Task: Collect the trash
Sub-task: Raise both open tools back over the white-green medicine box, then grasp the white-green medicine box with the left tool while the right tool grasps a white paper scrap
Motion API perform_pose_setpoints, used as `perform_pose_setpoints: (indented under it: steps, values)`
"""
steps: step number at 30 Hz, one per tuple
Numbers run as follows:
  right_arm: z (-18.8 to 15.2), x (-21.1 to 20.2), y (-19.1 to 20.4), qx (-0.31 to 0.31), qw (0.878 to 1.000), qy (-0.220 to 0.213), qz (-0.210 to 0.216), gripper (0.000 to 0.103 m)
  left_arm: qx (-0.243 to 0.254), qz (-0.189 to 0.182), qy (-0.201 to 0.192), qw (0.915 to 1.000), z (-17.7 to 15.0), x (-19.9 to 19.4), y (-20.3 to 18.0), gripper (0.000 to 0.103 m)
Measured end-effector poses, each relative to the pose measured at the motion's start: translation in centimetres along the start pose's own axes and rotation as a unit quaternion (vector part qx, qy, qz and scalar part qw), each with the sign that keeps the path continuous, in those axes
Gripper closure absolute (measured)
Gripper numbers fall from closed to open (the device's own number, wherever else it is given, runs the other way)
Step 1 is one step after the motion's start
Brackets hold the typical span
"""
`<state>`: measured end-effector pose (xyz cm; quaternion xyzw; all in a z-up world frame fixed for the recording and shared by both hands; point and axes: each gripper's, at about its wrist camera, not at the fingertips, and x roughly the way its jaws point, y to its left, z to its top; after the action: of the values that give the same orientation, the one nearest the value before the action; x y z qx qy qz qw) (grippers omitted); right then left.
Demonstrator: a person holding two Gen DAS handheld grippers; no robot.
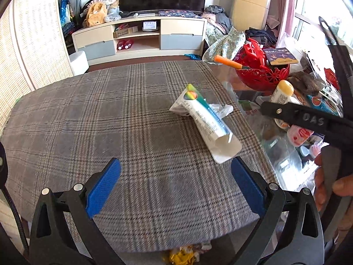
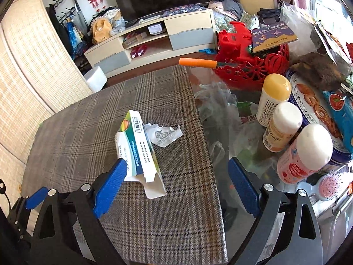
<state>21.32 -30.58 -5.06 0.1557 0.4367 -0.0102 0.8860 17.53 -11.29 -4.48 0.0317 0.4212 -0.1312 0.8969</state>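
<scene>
A crushed carton, white with a green and blue band, a barcode and small print, lies flat on the plaid cloth; its near end is torn open and empty. Touching its far side is a crumpled scrap of white paper printed with faint grey marks.

The right gripper has its blue-padded jaws spread wide with nothing between them. The carton sits ahead of it and towards its left finger; that pad overlaps the carton's edge in the picture, though whether it touches is hard to say from this angle. The paper scrap lies further ahead, beyond the carton.

The left gripper is also spread wide and empty. From its view the carton lies ahead and to the right, its open end just past the tip of the right finger, the paper scrap on its far side. A hand shows at the right edge.
</scene>
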Motion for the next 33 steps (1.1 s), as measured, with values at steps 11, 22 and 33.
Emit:
perform_pose_setpoints:
  steps: [11,22,33]
  values:
    - [2.8,4.0,-3.2,0.040,0.999,0.006,-0.004,0.035,-0.001,0.004,0.022,0.9998,3.7,8.3,-4.6,0.008]
    - [3.5,6.8,-2.8,0.033,0.999,0.018,0.007,0.035,0.008,-0.022,0.065,0.9976,3.8,12.5,-3.9,0.061]
    - [2.7,10.4,2.1,0.002,0.999,0.039,0.029,0.027,0.009,0.042,0.026,0.9987,4.2,8.9,3.1,0.064]
